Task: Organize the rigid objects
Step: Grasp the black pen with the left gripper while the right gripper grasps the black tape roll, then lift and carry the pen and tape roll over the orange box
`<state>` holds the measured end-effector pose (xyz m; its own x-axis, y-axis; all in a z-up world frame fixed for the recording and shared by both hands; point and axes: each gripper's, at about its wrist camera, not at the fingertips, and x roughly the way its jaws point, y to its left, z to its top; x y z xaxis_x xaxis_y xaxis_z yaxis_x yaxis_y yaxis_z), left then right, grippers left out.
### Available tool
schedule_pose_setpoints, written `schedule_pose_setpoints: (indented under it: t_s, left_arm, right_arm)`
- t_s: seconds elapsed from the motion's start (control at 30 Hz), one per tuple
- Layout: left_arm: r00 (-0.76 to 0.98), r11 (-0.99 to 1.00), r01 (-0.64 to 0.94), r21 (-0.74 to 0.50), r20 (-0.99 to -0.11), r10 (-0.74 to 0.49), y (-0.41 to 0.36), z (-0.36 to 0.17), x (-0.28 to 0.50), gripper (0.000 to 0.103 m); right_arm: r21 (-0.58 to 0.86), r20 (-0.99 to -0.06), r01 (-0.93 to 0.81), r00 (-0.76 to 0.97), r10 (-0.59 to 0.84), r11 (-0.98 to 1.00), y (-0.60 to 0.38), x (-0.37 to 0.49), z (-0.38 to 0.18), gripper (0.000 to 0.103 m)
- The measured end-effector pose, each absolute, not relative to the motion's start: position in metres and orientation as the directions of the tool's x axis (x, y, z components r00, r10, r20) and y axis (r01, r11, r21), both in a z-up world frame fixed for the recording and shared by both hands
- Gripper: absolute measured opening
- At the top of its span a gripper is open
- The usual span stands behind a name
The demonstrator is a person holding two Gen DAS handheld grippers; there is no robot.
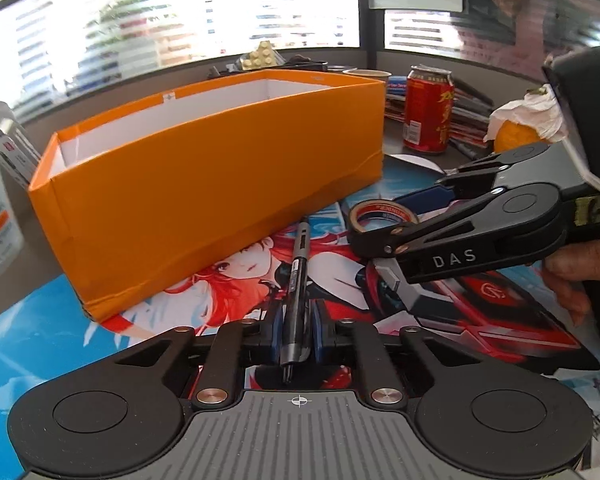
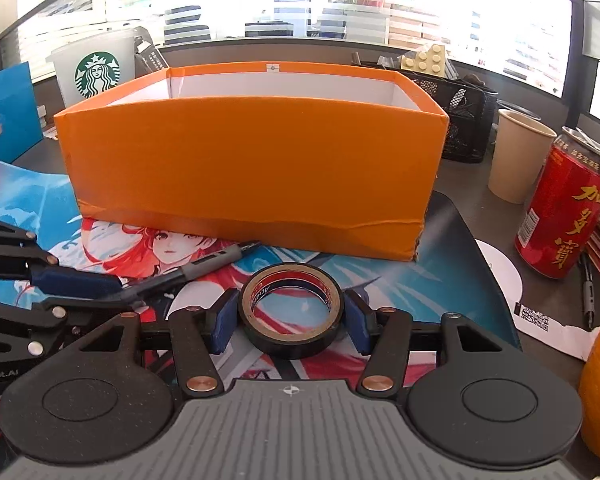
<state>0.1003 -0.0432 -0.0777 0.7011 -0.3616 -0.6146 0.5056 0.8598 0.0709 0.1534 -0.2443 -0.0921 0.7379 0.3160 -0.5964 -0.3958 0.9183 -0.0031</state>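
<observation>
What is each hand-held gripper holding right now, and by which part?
The left hand-held gripper is shut on the pen near its rear end. The right hand-held gripper clamps the tape roll across its outer sides.

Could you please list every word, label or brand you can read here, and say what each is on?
"DAS": on the right hand-held gripper.
"obot.AI": cut-off print on the left hand-held gripper.
"加多寶": on the red can.
Starbucks siren logo, no legible words: on the plastic cup.
"ACHEM", uncertain: inside the tape roll.
Pen label, QR code paper: too small to read.
</observation>
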Motion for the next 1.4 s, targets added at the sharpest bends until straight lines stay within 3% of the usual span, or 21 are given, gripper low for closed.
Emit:
schedule_pose_setpoints:
  t_s: [0.3,0.57,0.8,1.4]
  left_arm:
    - [0.697,0.912,0.407,-0.06,-0.625,-0.352,-0.032,-0.074,0.095,0.013]
    - [0.733,0.94,0.329,-0.088,-0.604,-0.313,-0.012,-0.062,0.076,0.013]
    - [0.748,0.958,0.284,-0.038,-0.616,-0.246,-0.008,-0.06,0.07,0.013]
    - [0.723,0.956,0.293,-0.01,-0.652,-0.229,-0.015,-0.073,0.094,0.019]
  right_arm:
    - [0.018,-0.598,-0.389,0.734,0.322,0.921,-0.25,0.145,-0.091,0.052]
    - [0.058,-0.592,-0.418,0.717,0.368,0.907,-0.245,0.139,-0.087,0.052]
    - [0.031,-0.607,-0.45,0.701,0.374,0.893,-0.231,0.132,-0.089,0.052]
    - [-0.005,-0.602,-0.457,0.712,0.362,0.89,-0.227,0.125,-0.092,0.053]
